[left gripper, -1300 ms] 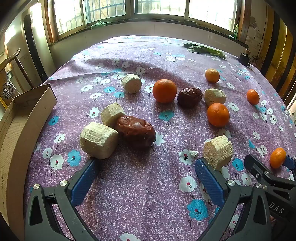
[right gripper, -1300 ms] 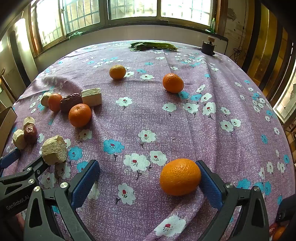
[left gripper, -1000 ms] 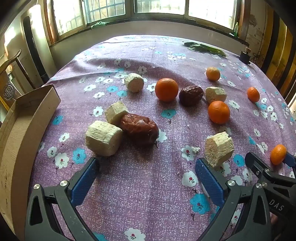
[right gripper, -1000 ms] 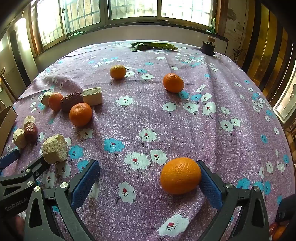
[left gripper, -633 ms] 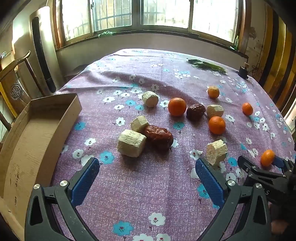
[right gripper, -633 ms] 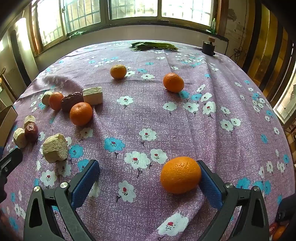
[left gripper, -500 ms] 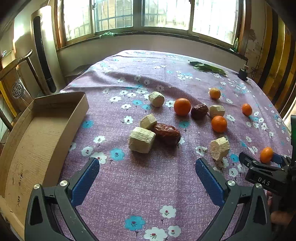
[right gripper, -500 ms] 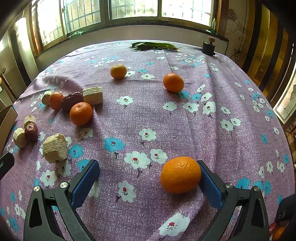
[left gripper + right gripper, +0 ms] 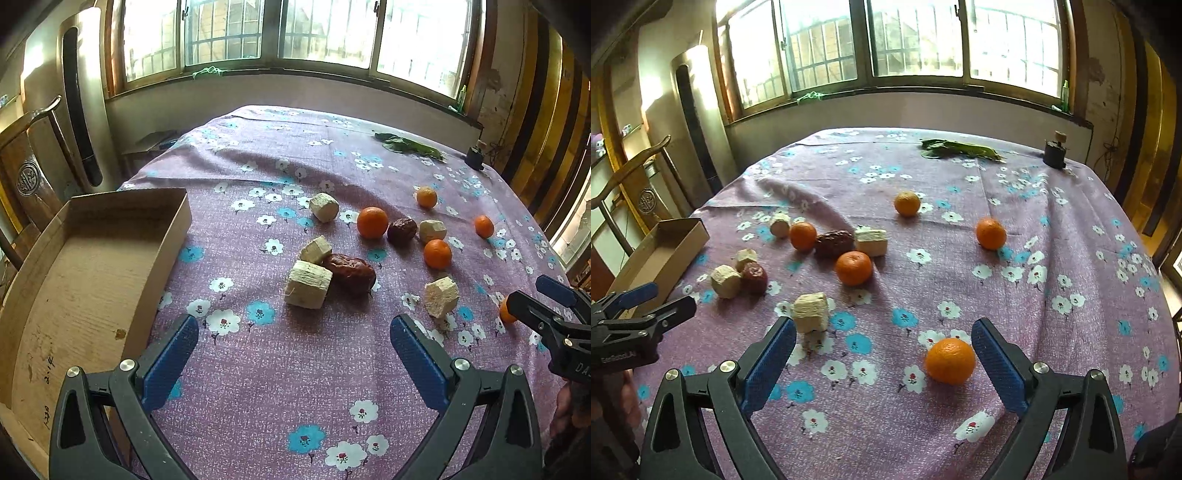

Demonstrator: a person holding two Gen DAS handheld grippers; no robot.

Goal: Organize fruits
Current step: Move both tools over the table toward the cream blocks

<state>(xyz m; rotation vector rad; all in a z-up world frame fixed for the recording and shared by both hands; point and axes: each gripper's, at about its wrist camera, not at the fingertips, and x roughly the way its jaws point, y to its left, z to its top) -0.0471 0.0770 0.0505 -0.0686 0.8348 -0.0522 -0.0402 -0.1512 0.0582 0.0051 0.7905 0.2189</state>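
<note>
Several oranges, two dark red dates and several pale cut chunks lie scattered on a purple flowered tablecloth [image 9: 280, 373]. My left gripper [image 9: 293, 354] is open and empty, raised above the cloth in front of a pale chunk [image 9: 308, 283] and a date [image 9: 351, 272]. An open cardboard box [image 9: 74, 280] lies to its left. My right gripper [image 9: 882, 354] is open and empty; an orange [image 9: 950, 360] lies on the cloth just inside its right finger [image 9: 997, 363]. A pale chunk [image 9: 811, 312] sits by its left finger.
Other oranges [image 9: 853, 267] [image 9: 991, 233] [image 9: 907, 203] lie further back. Green leaves [image 9: 956, 150] and a small dark jar [image 9: 1054, 150] sit at the far edge. A wooden chair [image 9: 33, 177] stands left of the table. Windows run along the back wall.
Both grippers have pulled back and up from the table, so the fruits look smaller and the box has come into view. Both stayed open. The orange stayed on the cloth.
</note>
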